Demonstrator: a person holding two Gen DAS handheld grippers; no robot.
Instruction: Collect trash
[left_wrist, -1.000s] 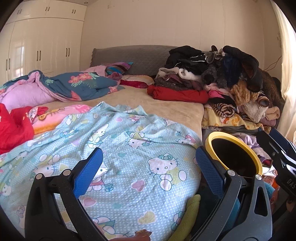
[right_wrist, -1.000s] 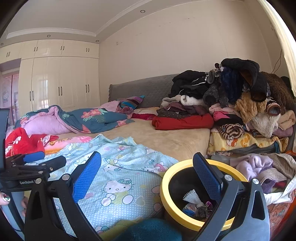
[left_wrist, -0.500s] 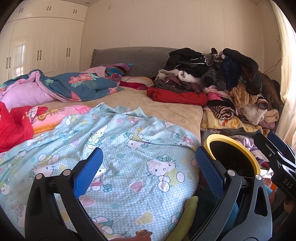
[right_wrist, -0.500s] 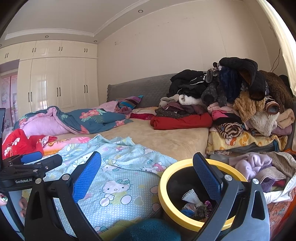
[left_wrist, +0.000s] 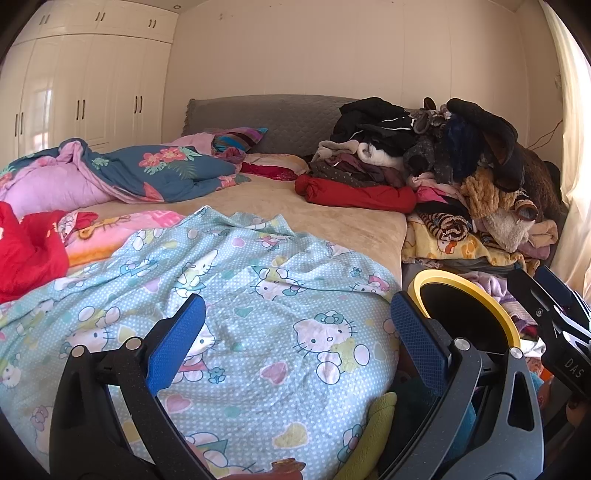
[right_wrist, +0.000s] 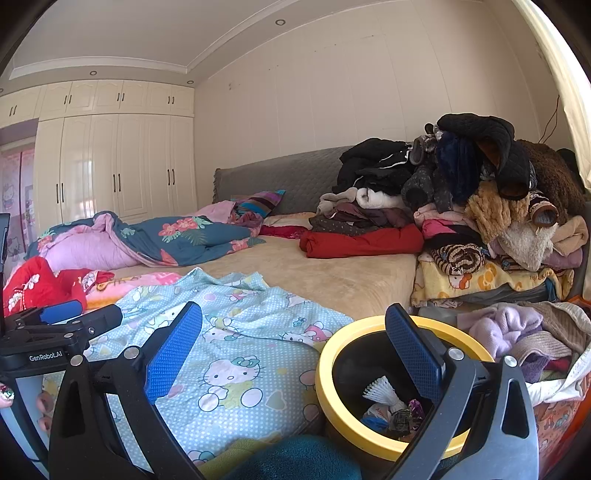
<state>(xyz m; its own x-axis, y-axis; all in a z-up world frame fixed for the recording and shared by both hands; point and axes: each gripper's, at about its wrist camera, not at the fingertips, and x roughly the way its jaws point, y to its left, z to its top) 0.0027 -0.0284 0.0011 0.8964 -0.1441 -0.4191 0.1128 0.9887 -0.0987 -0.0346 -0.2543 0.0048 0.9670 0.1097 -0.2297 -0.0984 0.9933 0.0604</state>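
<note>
A black bin with a yellow rim (right_wrist: 334, 349) stands beside the bed's near right corner; the same bin rim (left_wrist: 496, 314) shows in the left wrist view. Inside lie a white shuttlecock (right_wrist: 380, 391) and several crumpled wrappers (right_wrist: 400, 417). My right gripper (right_wrist: 291, 350) hangs open just above and left of the bin, its right finger over the opening, nothing held. My left gripper (left_wrist: 295, 332) is open over the blue cartoon-cat sheet (left_wrist: 229, 295), empty. The left gripper (right_wrist: 55, 325) also shows at the left edge of the right wrist view.
A tall pile of clothes (left_wrist: 461, 177) fills the bed's right side, with more garments (right_wrist: 517, 332) beside the bin. A floral quilt (left_wrist: 147, 170) and red cloth (left_wrist: 26, 251) lie at left. White wardrobes (right_wrist: 110, 166) line the far wall. A teal cloth (right_wrist: 295, 461) lies below.
Both views have shifted slightly; the bin sits a little lower and nearer in the right wrist view. Both grippers stay open and empty.
</note>
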